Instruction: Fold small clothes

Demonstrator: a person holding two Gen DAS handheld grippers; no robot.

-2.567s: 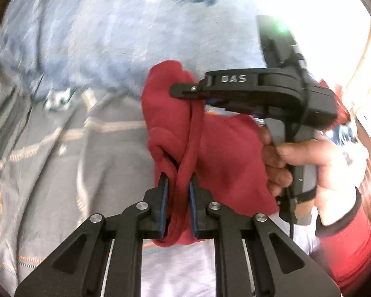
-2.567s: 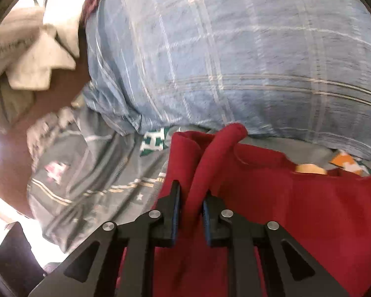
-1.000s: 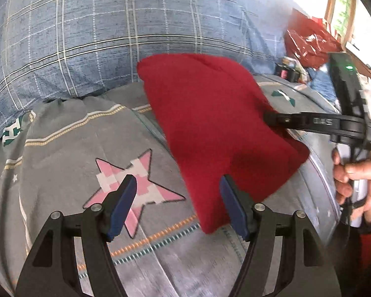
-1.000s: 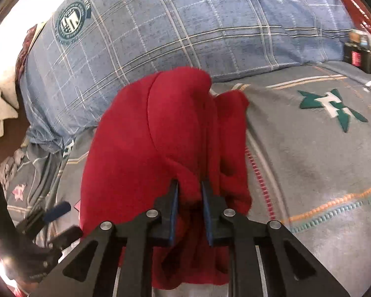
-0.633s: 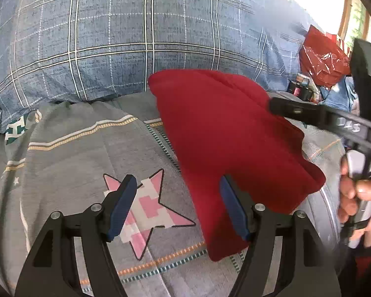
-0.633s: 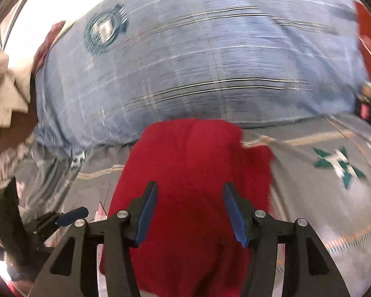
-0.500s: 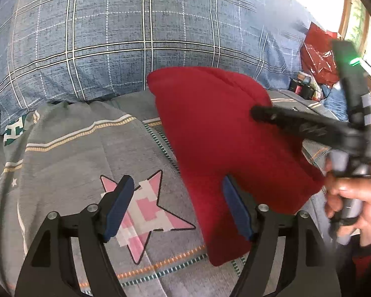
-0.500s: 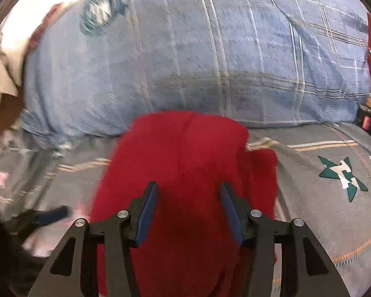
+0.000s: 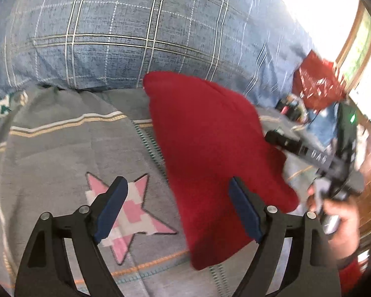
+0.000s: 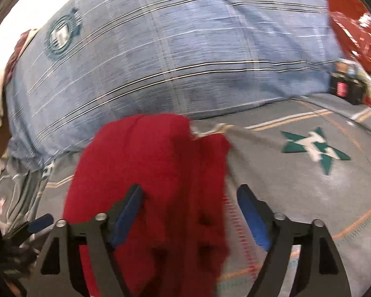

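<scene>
A small red garment point(image 9: 215, 153) lies folded on the grey bedspread point(image 9: 61, 153), its far end against the blue plaid pillow. My left gripper point(image 9: 178, 208) is open and empty, hovering just in front of the garment's near left edge. My right gripper point(image 10: 190, 212) is open and empty above the garment point(image 10: 146, 173); in the left wrist view it shows at the garment's right side point(image 9: 309, 151), held by a hand. The left gripper's tip shows at the lower left of the right wrist view point(image 10: 37, 222).
A large blue plaid pillow point(image 9: 136, 29) lies behind the garment. The bedspread has a pink star point(image 9: 126, 217) and a green star point(image 10: 314, 146). A red bag point(image 9: 316, 84) and small dark items point(image 10: 346, 89) sit at the far right, by a window.
Both grippers let go of the red garment, which now lies folded on the bedspread. The left opened first, then the right; both drew back slightly.
</scene>
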